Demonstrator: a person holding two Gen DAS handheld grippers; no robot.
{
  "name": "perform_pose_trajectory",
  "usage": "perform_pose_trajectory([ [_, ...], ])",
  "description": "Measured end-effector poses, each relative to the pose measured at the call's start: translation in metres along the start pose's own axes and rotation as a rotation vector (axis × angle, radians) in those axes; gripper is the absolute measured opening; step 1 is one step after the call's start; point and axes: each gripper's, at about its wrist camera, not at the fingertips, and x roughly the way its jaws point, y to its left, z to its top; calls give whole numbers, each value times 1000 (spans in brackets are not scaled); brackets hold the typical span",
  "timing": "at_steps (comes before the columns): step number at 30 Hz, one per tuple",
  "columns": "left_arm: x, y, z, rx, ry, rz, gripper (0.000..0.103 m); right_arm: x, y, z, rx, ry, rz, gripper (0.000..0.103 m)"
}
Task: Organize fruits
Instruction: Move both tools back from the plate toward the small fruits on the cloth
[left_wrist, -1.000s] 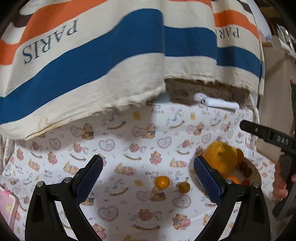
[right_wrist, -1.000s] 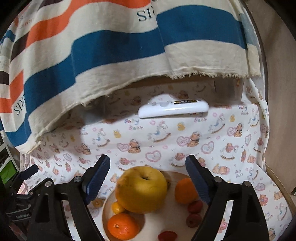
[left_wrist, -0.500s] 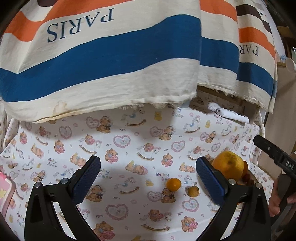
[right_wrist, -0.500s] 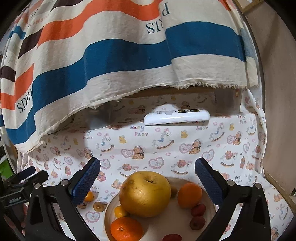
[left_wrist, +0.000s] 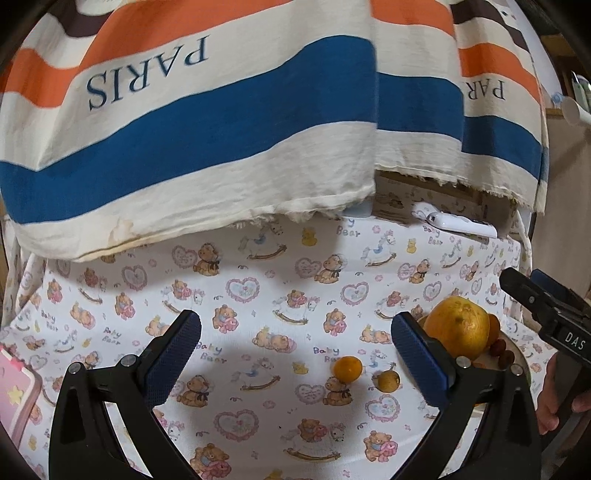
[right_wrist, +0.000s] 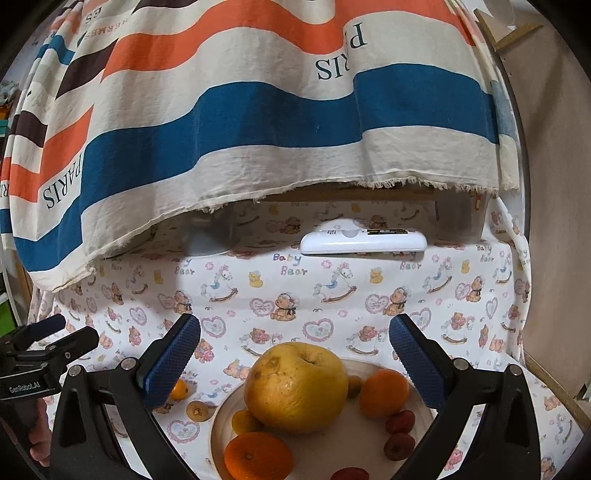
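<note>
On the teddy-print cloth, the plate already holds a large yellow pomelo, oranges and small red fruits; two kumquats lie outside it, left gripper and right gripper both agape, empty.

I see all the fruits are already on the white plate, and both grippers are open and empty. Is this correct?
Not quite. Two small fruits, an orange one and a yellowish one, lie on the cloth beside the white plate, as the left wrist view shows. Both the left gripper and right gripper are open and empty.
</note>
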Motion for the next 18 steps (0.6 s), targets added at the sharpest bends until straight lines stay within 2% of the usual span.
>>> perform_pose_trajectory([
  [8, -4, -11, 0, 59, -24, 17, 102, 5, -3, -2, 19, 23, 14, 103],
  [18, -4, -13, -1, 70, -25, 21, 102, 8, -4, -4, 18, 32, 3, 103],
])
